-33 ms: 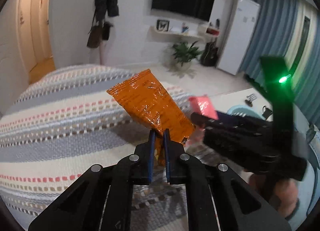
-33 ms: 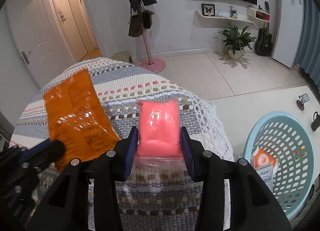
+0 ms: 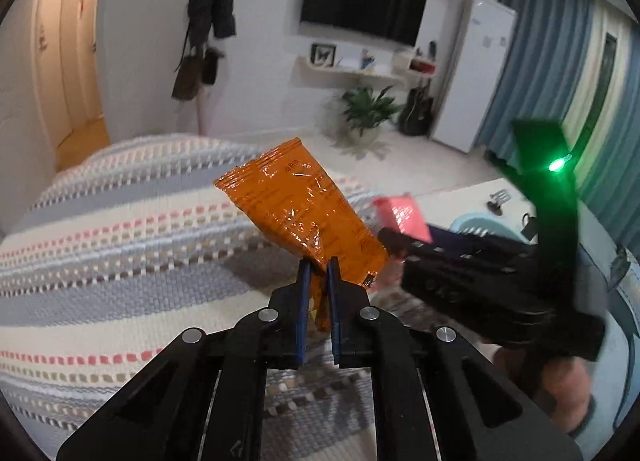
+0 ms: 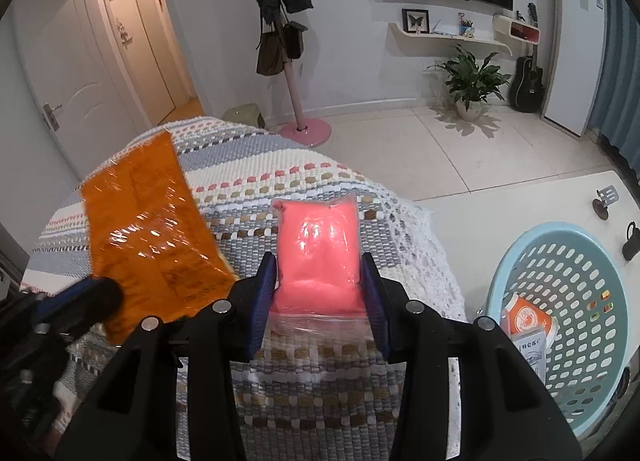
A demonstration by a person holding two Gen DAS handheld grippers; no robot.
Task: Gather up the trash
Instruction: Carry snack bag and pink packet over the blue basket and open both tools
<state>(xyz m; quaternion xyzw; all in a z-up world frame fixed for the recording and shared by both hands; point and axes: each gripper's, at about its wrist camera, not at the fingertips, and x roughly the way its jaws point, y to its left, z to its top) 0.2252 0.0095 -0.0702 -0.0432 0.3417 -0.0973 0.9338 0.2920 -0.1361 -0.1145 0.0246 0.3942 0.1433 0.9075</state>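
Observation:
An orange crinkled wrapper (image 3: 304,213) stands up from my left gripper (image 3: 318,261), which is shut on its lower edge above the striped blanket (image 3: 120,253). In the right wrist view the same orange wrapper (image 4: 148,237) hangs at the left, with the left gripper (image 4: 100,289) below it. A pink plastic packet (image 4: 318,249) sits between the blue pads of my right gripper (image 4: 318,261), which press on both its sides. From the left wrist view the pink packet (image 3: 400,213) sticks out of the right gripper (image 3: 386,239), just right of the orange wrapper.
A light blue perforated basket (image 4: 560,227) stands at the right on a white surface (image 4: 500,201), with an orange-and-white packet (image 4: 528,321) inside. Black clips (image 4: 604,201) lie beyond it. The striped blanket (image 4: 320,173) with a lace edge covers the bed below both grippers.

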